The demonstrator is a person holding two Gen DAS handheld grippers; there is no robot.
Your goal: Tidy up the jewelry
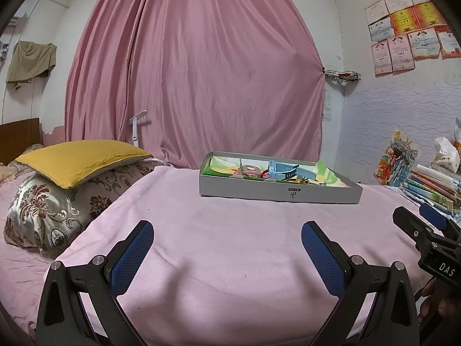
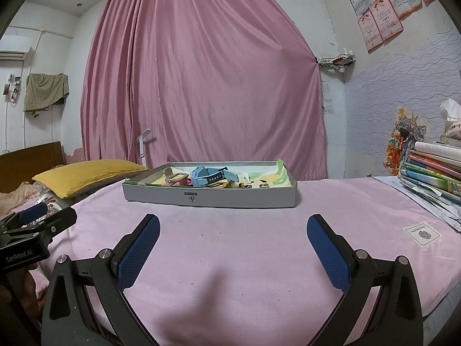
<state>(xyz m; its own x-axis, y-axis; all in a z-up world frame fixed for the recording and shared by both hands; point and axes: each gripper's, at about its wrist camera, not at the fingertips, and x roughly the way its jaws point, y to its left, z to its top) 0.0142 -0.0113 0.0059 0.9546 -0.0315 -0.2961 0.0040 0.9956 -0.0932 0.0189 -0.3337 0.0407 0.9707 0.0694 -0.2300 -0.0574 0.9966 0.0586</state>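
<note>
Pink bedspread (image 2: 230, 245), watch-filled grey tray (image 2: 210, 199)

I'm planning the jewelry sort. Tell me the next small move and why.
Probably ease the right gripper forward toward the box. Both grippers are open and empty, well short of it over the pink cloth. The blue watch lies on top of the pile, so it looks easiest to take first. The left gripper can wait.
</note>
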